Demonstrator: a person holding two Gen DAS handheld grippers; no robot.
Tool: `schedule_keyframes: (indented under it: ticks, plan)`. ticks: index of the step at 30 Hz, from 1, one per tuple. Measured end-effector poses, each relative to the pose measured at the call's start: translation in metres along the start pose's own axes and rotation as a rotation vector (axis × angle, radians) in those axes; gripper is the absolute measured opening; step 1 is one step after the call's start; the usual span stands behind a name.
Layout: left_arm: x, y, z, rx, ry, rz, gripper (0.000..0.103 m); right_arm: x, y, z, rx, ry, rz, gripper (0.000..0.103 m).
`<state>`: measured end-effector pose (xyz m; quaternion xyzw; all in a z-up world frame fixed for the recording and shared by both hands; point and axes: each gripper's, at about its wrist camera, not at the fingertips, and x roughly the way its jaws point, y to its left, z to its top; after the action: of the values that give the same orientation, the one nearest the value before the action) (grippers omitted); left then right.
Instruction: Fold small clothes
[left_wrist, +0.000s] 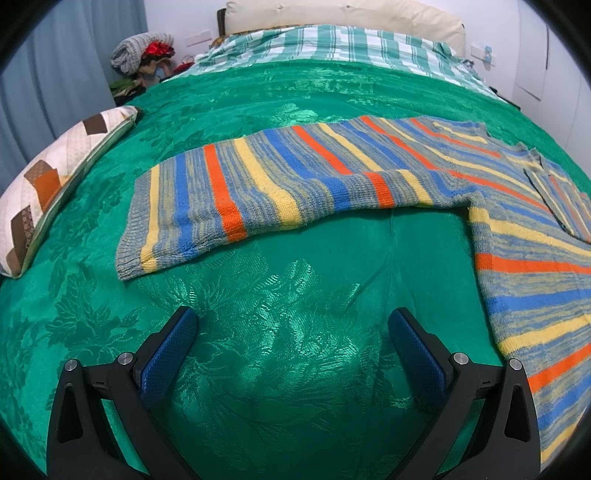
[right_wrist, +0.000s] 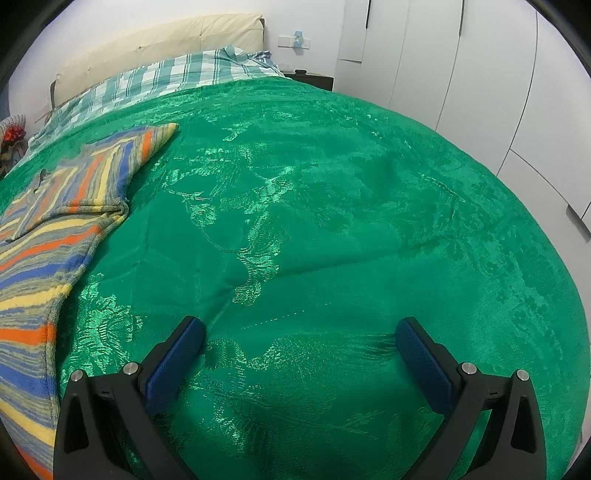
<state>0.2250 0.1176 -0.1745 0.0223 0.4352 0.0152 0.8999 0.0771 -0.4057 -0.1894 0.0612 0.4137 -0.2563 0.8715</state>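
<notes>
Striped sweater lies spread ahead of the gaping left hand-held gripper.

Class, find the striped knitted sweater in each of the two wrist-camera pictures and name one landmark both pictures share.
Left wrist view: the striped sweater spreads across the middle and down the right edge, one sleeve stretched toward the left.
Right wrist view: the striped sweater lies along the left edge, a sleeve pointing up toward the centre.
Shared landmark: the cream headboard behind the checked bedding, at the far end of the green bedspread.
</notes>
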Motion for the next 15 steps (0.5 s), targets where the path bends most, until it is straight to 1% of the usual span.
schedule_keyframes:
  ticks: [5, 8, 11, 15]
  plan:
    - [0.000, -0.002, 0.000, 0.003, 0.000, 0.014, 0.103, 0.000, 0.000, 0.000, 0.000, 0.000, 0.000, 0.103]
    - [-0.001, 0.002, 0.001, -0.015, 0.039, -0.014, 0.103, 0.000, 0.000, 0.000, 0.003, 0.000, 0.004, 0.103]
    - [-0.012, 0.010, -0.003, -0.028, 0.133, -0.067, 0.103, 0.000, 0.000, 0.000, 0.005, -0.001, 0.008, 0.103]
    - [-0.035, 0.030, -0.016, -0.078, 0.199, -0.191, 0.103, 0.000, 0.000, 0.000, 0.005, -0.002, 0.007, 0.103]
